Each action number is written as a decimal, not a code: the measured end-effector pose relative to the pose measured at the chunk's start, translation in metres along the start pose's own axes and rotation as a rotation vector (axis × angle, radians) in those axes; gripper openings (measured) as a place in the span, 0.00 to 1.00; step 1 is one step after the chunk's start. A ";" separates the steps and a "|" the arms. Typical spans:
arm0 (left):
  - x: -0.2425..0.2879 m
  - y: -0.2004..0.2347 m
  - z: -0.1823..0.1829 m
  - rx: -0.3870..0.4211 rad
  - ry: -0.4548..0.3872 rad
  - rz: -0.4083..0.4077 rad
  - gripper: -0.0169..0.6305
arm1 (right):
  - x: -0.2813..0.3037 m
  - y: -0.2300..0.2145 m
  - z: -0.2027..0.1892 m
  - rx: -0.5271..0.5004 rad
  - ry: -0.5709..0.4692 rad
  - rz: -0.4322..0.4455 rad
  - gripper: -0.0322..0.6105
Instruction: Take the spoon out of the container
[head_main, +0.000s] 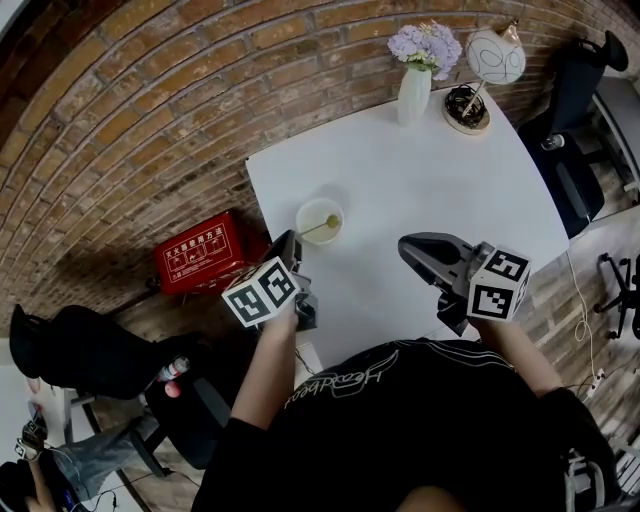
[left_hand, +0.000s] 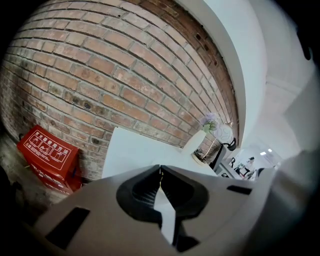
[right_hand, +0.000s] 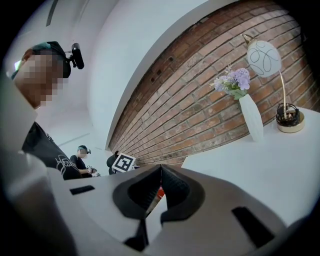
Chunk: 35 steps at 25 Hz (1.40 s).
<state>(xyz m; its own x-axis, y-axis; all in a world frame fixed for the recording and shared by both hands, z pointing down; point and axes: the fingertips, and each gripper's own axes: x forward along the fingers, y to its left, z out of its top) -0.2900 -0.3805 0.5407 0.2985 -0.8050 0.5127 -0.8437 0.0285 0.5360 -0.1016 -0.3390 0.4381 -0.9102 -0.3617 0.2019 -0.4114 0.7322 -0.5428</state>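
On the table: one container sat near the left edge, with one spoon resting inside it.
Grippers: two. The left gripper was closed and empty, near the container. The right gripper was closed and empty.
Far edge: one vase and one lamp.

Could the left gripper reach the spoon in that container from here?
Probably yes: the left gripper sits close to the container, with only bare table between them, and the spoon lies exposed in it. Its jaws are shut, though.

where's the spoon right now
In the head view, the spoon sits in the small round container at the left of the white table, just ahead of the left hand-held gripper.
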 end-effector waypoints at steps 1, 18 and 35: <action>-0.001 0.000 0.001 0.006 -0.003 0.005 0.04 | 0.000 0.000 0.000 0.000 -0.001 0.001 0.05; -0.083 -0.047 0.038 0.084 -0.184 0.078 0.04 | -0.027 0.009 0.017 -0.022 0.005 0.099 0.05; -0.137 -0.163 -0.014 0.261 -0.149 -0.054 0.04 | -0.064 0.036 0.009 -0.142 0.014 0.194 0.05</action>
<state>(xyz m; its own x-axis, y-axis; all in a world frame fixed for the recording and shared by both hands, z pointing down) -0.1865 -0.2668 0.3927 0.2939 -0.8796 0.3741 -0.9203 -0.1546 0.3594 -0.0573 -0.2944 0.3981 -0.9730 -0.1994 0.1164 -0.2307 0.8614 -0.4526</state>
